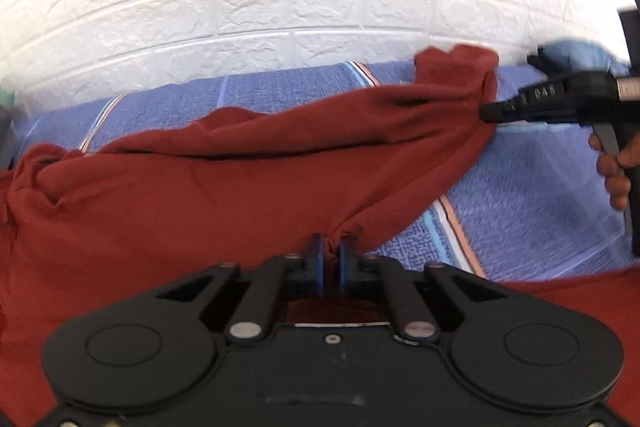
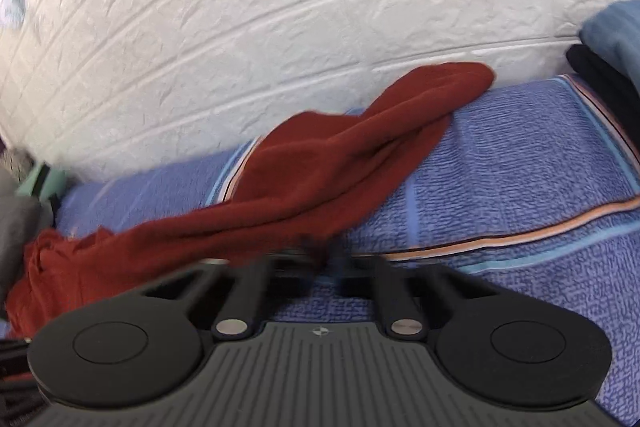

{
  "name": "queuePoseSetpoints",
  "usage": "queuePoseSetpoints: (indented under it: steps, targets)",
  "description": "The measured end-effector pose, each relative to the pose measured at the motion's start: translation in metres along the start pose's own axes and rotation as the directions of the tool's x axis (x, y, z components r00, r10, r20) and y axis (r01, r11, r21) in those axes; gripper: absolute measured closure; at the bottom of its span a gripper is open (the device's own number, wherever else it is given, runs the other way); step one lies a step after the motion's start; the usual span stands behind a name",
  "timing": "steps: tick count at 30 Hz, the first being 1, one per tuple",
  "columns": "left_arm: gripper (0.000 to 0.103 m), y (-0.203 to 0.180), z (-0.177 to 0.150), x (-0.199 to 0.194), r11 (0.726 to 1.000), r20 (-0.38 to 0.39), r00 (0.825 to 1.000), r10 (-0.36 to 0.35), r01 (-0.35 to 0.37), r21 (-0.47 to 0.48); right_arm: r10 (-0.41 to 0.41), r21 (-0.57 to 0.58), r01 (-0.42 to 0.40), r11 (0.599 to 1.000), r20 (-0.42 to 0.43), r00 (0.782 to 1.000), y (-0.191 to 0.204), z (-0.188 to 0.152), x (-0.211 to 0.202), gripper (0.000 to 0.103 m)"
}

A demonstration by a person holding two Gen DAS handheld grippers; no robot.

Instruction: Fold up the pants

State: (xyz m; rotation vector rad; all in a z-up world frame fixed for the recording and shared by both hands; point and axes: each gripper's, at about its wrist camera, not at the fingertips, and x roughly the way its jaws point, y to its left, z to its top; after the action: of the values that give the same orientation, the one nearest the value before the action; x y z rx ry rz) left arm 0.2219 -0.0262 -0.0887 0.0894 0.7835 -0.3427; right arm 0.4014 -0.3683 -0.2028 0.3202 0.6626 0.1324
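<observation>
The red pants (image 1: pixel 248 183) were stretched out long, running from the left side across to the right, over a blue bed cover (image 1: pixel 532 211) with thin stripes. One end was bunched in a heap at the far left. The other end was lifted up toward the white brick wall (image 1: pixel 248 7).

The left tongs (image 1: pixel 331 251) were shut tight on a pinch of the red cloth, right at the near edge of the pants. The cloth pulled up into a little point between the two blue pads (image 1: pixel 317 259).

The right tongs (image 1: pixel 490 115) came in flat from the right side and were clamped on the far right end of the pants. A hand (image 1: pixel 614 171) held the handle below, fingers curled around the trigger.

In the right wrist view the pants (image 2: pixel 320 183) ran up and away from the right tongs (image 2: pixel 326 247), whose tips were blurry.
</observation>
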Motion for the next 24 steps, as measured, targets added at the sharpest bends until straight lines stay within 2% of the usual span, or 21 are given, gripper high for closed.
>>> queuePoseSetpoints:
  steps: [3, 5, 7, 10, 12, 14, 15, 16, 17, 18, 19, 20, 22, 24]
  targets:
    - [0.097, 0.014, 0.005, -0.031, 0.998, 0.05, 0.997, -0.054, 0.056, -0.033, 0.073, 0.045, -0.077, 0.996, 0.091, 0.993, -0.003, 0.007, -0.045, 0.103]
    - [0.097, 0.017, 0.003, -0.056, 0.996, 0.07, 0.994, -0.087, 0.089, -0.019, 0.133, 0.058, -0.14, 0.988, 0.104, 0.986, -0.003, 0.005, -0.083, 0.103]
    - [0.097, 0.017, -0.005, -0.075, 0.994, 0.063, 0.992, -0.106, 0.104, 0.02, 0.177, 0.025, -0.179, 0.983, 0.088, 0.98, 0.001, -0.007, -0.117, 0.103]
    - [0.097, 0.015, -0.028, -0.086, 0.992, -0.013, 0.994, -0.106, 0.106, 0.073, 0.196, -0.034, -0.196, 0.98, 0.005, 0.981, 0.009, -0.041, -0.146, 0.103]
    - [0.095, 0.014, -0.045, -0.08, 0.991, -0.074, 0.993, -0.087, 0.094, 0.095, 0.196, -0.045, -0.201, 0.979, -0.095, 0.976, 0.011, -0.07, -0.146, 0.103]
    - [0.087, 0.017, -0.055, -0.07, 0.993, -0.135, 0.988, -0.073, 0.085, 0.088, 0.174, -0.085, -0.195, 0.977, -0.21, 0.962, 0.013, -0.092, -0.136, 0.1]
    - [0.079, 0.02, -0.058, -0.069, 0.994, -0.146, 0.986, -0.075, 0.086, 0.069, 0.164, -0.095, -0.19, 0.977, -0.234, 0.958, 0.011, -0.099, -0.133, 0.095]
    - [0.072, 0.023, -0.057, -0.072, 0.995, -0.134, 0.988, -0.076, 0.084, 0.055, 0.161, -0.091, -0.187, 0.978, -0.232, 0.959, 0.009, -0.101, -0.134, 0.081]
    - [0.066, 0.027, -0.054, -0.078, 0.995, -0.115, 0.99, -0.079, 0.085, 0.043, 0.168, -0.083, -0.188, 0.979, -0.205, 0.964, 0.006, -0.096, -0.137, 0.075]
    - [0.052, 0.031, -0.049, -0.087, 0.996, -0.079, 0.993, -0.086, 0.089, 0.027, 0.18, -0.071, -0.193, 0.979, -0.158, 0.971, 0.001, -0.088, -0.142, 0.07]
    - [0.042, 0.035, -0.044, -0.096, 0.996, -0.043, 0.995, -0.086, 0.087, 0.017, 0.186, -0.055, -0.192, 0.98, -0.101, 0.977, -0.005, -0.079, -0.148, 0.065]
    - [0.041, 0.039, -0.038, -0.104, 0.997, -0.009, 0.997, -0.078, 0.078, 0.012, 0.179, -0.037, -0.18, 0.983, -0.049, 0.983, -0.012, -0.069, -0.151, 0.061]
    - [0.041, 0.046, -0.023, -0.114, 0.999, 0.039, 0.998, -0.045, 0.045, 0.009, 0.146, -0.016, -0.146, 0.989, 0.024, 0.989, -0.024, -0.049, -0.153, 0.036]
    - [0.041, 0.054, -0.01, -0.114, 1.0, 0.062, 0.998, -0.01, 0.011, -0.015, 0.103, -0.021, -0.101, 0.995, 0.072, 0.992, -0.033, -0.032, -0.147, 0.028]
